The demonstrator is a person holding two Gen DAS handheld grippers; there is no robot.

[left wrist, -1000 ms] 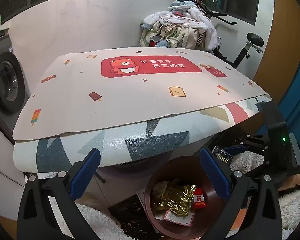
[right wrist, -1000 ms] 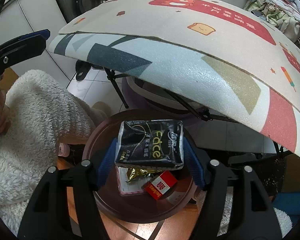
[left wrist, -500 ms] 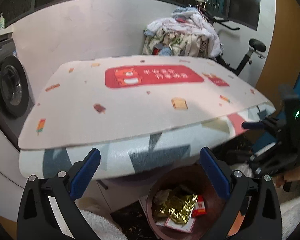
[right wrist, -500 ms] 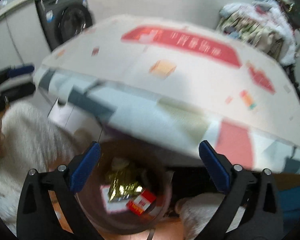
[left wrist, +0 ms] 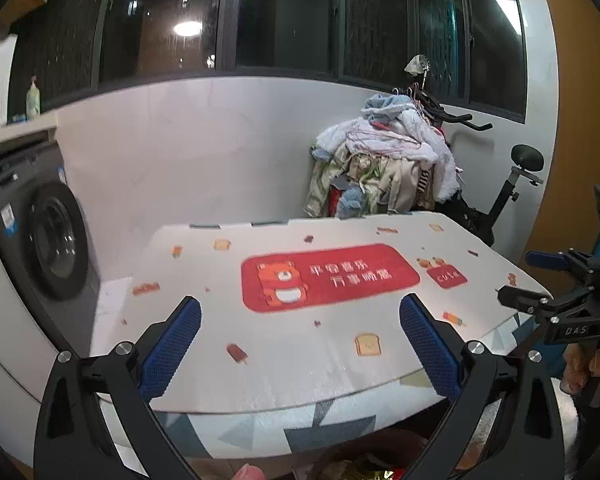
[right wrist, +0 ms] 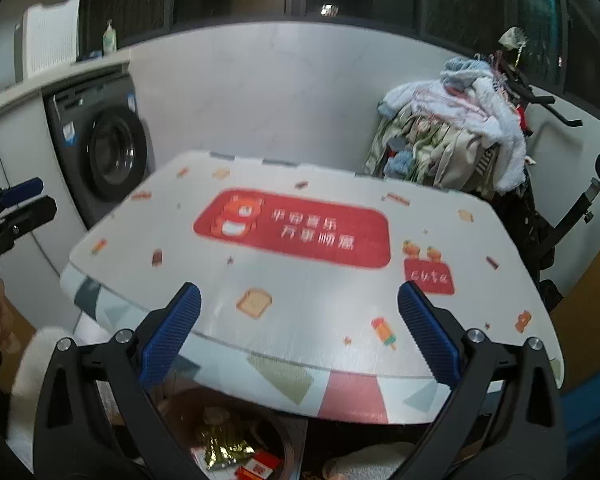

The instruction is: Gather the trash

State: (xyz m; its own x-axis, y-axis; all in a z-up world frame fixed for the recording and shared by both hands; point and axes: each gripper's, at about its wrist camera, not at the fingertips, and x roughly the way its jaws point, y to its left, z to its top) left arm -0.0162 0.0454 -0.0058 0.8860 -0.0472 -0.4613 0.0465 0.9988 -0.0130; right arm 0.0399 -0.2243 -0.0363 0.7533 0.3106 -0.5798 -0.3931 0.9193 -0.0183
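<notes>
My left gripper (left wrist: 300, 336) is open and empty, raised over the near edge of the printed table mat (left wrist: 340, 344). My right gripper (right wrist: 299, 330) is open and empty, also above the mat (right wrist: 300, 280). Below the table edge, the brown trash bin (right wrist: 288, 446) holds a gold wrapper (right wrist: 224, 450) and a red packet (right wrist: 258, 466). In the left wrist view only a sliver of the bin's contents (left wrist: 360, 470) shows at the bottom. The right gripper (left wrist: 556, 284) shows at the right of the left wrist view, and the left gripper (right wrist: 16, 208) at the left of the right wrist view.
A washing machine (left wrist: 48, 240) stands at the left. A pile of clothes (left wrist: 384, 164) lies on an exercise bike (left wrist: 512, 188) behind the table. A white fluffy sleeve (right wrist: 48, 364) is at the lower left in the right wrist view.
The right gripper opened and let go of the black packet over the bin. Both grippers then rose from bin level to above the table top.
</notes>
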